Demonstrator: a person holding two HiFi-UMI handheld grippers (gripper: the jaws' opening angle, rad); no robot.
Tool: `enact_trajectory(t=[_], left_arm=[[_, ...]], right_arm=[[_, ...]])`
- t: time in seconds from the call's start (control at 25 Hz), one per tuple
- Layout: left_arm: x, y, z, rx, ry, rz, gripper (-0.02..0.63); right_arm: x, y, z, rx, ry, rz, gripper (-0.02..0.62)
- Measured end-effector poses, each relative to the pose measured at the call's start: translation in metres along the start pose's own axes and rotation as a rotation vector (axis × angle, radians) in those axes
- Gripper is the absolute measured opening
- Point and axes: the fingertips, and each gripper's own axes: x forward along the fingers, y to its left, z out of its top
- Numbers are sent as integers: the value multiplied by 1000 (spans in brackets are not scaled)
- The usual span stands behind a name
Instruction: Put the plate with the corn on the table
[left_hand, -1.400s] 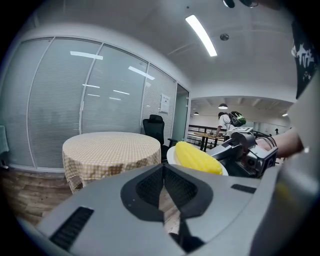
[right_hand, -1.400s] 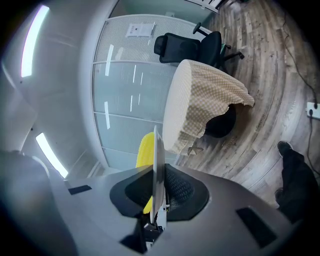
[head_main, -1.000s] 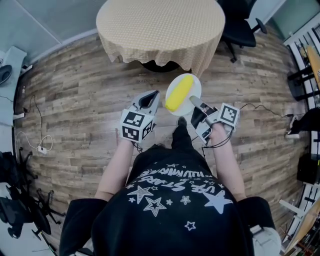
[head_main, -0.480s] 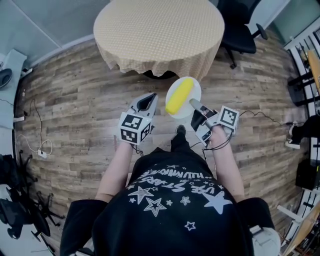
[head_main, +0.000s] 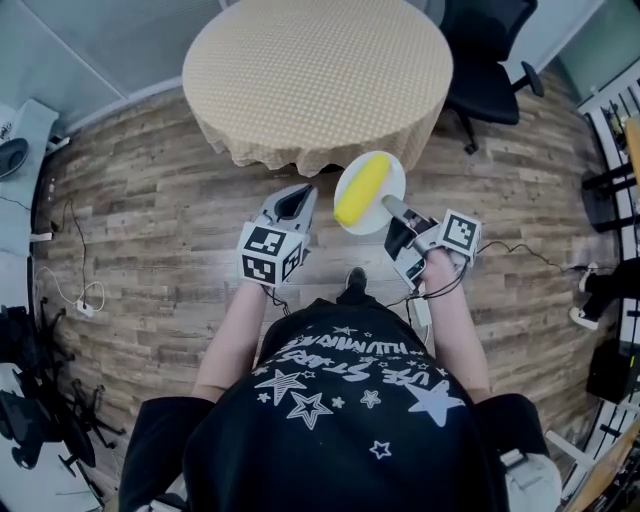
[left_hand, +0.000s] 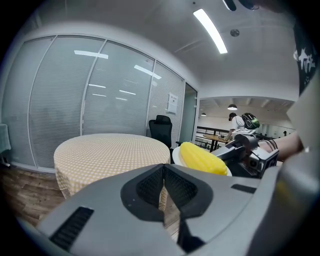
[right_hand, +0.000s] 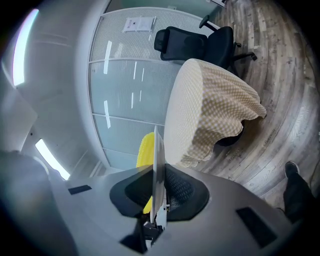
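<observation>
Nearest the camera, the person's two forearms reach forward over the wooden floor. The left claw is clenched on nothing, its jaws meeting along one line in the left gripper view, and it hangs at 9 o'clock of the load, just beside it. The right claw grasps the white plate by its rim at about 4 o'clock, the rim edge-on between its jaws in the right gripper view. The plate is in the air above the floor, just short of the near edge of the desk. The corn lies on it, long axis from 7 to 1 o'clock, far end toward the desk. Beyond, at 1 o'clock, stands a black office chair.
</observation>
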Motion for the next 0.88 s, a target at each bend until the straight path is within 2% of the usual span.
enact_trajectory(t=[0.48, 0.88], left_arm=[[59, 0, 17, -17, 6, 78, 8], [83, 1, 21, -28, 16, 101, 8]], right_arm=[[11, -17, 69, 5, 59, 13, 48], [24, -32, 94, 12, 99, 0, 48]])
